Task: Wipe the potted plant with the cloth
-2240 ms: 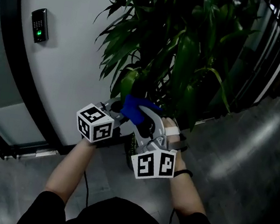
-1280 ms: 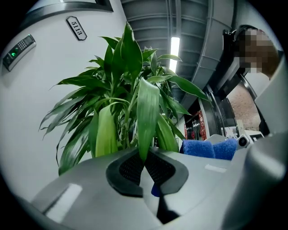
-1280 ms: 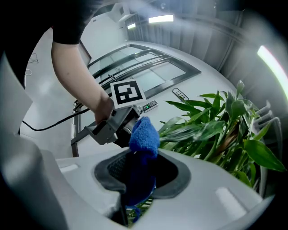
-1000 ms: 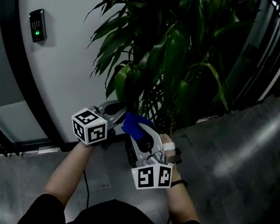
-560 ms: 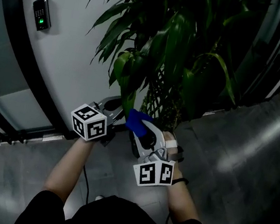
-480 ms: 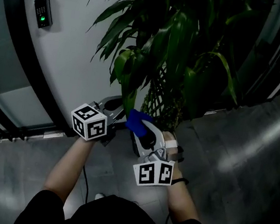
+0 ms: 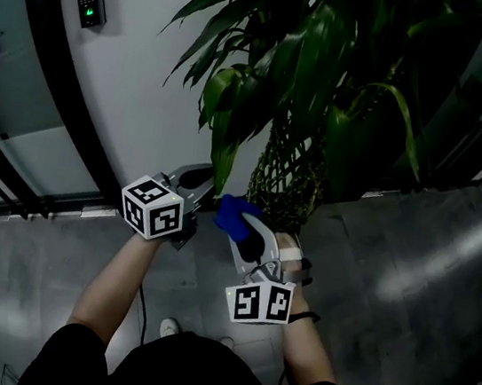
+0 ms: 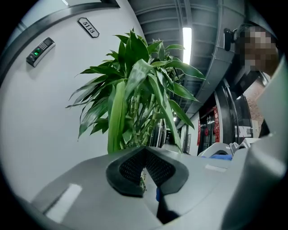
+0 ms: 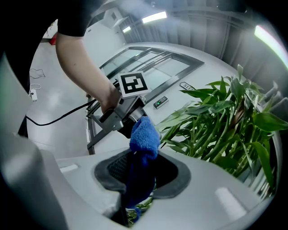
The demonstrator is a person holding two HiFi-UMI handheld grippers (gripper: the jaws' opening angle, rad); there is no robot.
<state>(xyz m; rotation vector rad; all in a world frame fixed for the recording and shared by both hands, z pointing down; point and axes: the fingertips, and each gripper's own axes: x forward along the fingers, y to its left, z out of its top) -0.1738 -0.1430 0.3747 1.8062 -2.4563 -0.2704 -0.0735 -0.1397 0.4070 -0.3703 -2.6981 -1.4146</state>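
- Cloth [image 9: 144, 134]: blue terry, soft and light, no shape of its own. It's pinched between the right gripper's [image 9: 137, 179] jaws, with a wad sticking out past the tips and the rest bunched behind the pads. The wad is the wiping face, so the grip looks fine as is.
- Leaf [image 8: 117, 117]: long, thin and bendy, and would likely crease or tear if tugged. It hangs down straight ahead of the left gripper [image 8: 143, 173].
- Left jaws are pressed together, with what looks like a thin green leaf tip between the pads. Hold it at the tip and keep tension light.
- Cloth sits just right of the left jaws, below the leaf blade and not on it yet.
- Plant [image 7: 311, 81]: tall and bushy, above and ahead of both tools. Too big to move, so work leaf by leaf.
- Keypad [image 7: 92, 0] is on the wall, far left of the tools.
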